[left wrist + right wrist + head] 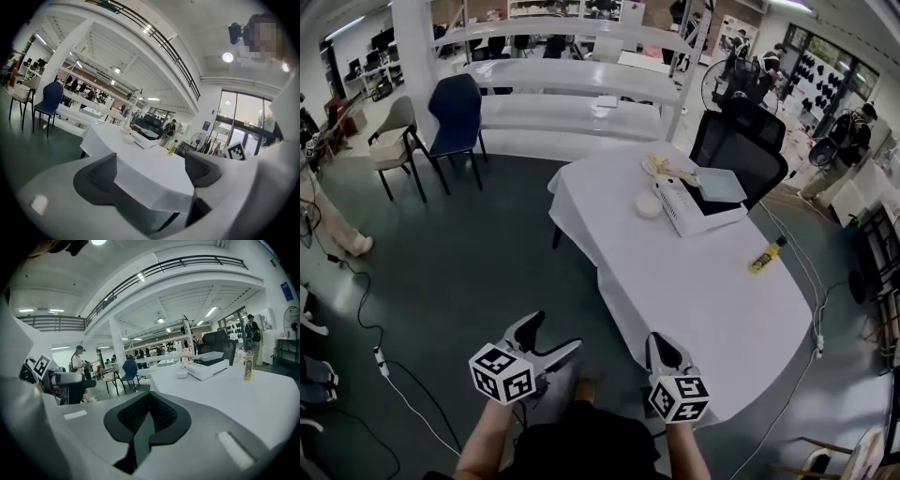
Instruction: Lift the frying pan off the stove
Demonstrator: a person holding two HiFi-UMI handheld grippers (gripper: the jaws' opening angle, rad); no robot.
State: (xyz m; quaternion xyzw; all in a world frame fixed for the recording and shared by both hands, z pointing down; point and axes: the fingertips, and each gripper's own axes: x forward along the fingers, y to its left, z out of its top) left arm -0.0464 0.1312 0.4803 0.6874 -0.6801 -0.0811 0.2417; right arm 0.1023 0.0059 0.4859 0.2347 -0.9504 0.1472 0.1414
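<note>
My left gripper (150,171) has its jaws spread and empty. My right gripper (147,417) has its jaws pressed together on nothing. Only the head view shows both off the table's (694,291) near end, with the frying pan (719,185) on the stove (694,214) at its far end.

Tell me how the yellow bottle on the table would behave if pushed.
The bottle stands upright, tall and narrow, so a push near its cap would likely tip it. Once down, it might roll on the flat tablecloth. It looks like plastic, so it is probably light and not fragile.
</note>
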